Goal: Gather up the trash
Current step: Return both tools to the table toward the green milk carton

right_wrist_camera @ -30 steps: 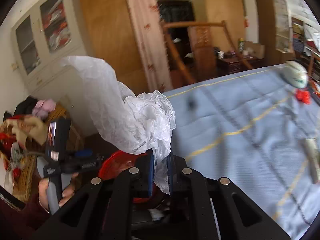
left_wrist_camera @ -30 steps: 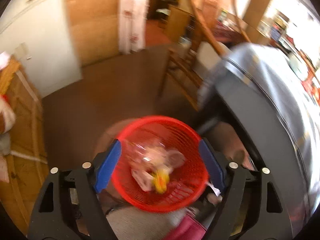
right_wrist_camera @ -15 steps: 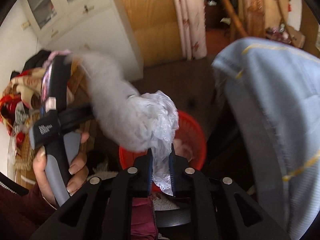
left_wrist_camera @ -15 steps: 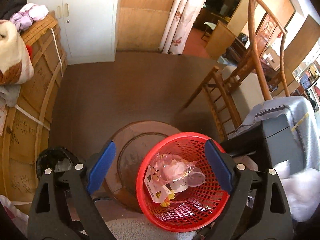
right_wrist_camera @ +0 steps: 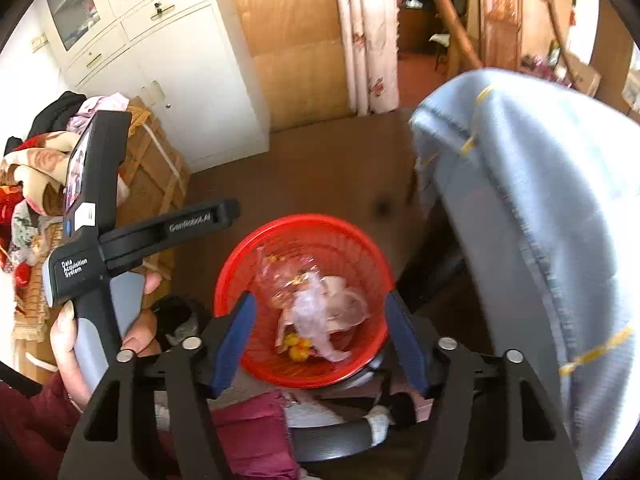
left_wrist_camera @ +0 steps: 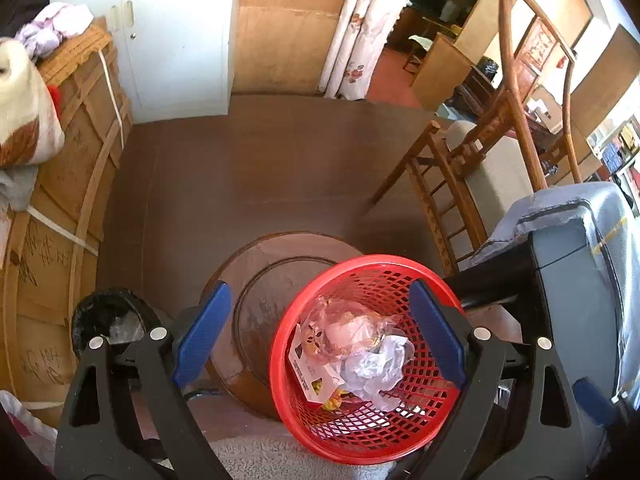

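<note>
Hovering w/ jaws just spread wide, empty: right gripper [right_wrist_camera: 318, 334], directly above round red mesh plastic basket [right_wrist_camera: 362, 248]. Lying inside basket, directly below: crumpled white plastic bag [left_wrist_camera: 378, 368]. Also hanging empty, jaws apart, over basket's left rim: left gripper [left_wrist_camera: 320, 332].

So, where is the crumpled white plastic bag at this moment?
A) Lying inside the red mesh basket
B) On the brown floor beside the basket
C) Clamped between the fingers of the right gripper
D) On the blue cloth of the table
A: the white plastic bag lies in the red mesh basket on top of the other wrappers, and the right gripper stands open above it with nothing between its fingers.
</note>
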A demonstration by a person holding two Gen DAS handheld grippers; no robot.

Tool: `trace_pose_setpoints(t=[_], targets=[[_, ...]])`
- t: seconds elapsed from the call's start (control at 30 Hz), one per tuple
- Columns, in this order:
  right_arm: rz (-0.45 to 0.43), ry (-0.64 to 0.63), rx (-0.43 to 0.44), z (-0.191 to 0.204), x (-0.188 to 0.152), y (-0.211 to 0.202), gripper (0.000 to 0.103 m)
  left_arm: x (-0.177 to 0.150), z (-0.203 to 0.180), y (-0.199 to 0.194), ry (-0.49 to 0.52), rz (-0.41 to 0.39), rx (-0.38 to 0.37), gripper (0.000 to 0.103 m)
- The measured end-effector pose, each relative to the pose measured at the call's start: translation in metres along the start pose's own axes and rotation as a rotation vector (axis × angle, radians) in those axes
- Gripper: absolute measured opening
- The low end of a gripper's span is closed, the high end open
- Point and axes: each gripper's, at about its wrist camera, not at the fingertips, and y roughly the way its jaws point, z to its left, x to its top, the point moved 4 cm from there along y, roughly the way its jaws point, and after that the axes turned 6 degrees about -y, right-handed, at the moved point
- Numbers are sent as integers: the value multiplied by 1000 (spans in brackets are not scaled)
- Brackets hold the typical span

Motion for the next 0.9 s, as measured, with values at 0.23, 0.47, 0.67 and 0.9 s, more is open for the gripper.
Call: trace_pose_setpoints(t=[0.23,0.47,0.67,0.9], targets=[[-98,28,-65,-10,3,-40,76,-5,-15,-15,58,-37,-30,87],[-190,83,-117,-25,-7,-79,80,-14,-39,-47,145,-119,-75,87],[-268,119,-191,-34,-24,-119,82,-30,-67,-91,267,-259,-111,91],[-375,185,-268,-42,-48,-166,87,-54,-93,-137,364,-357,-200,93]])
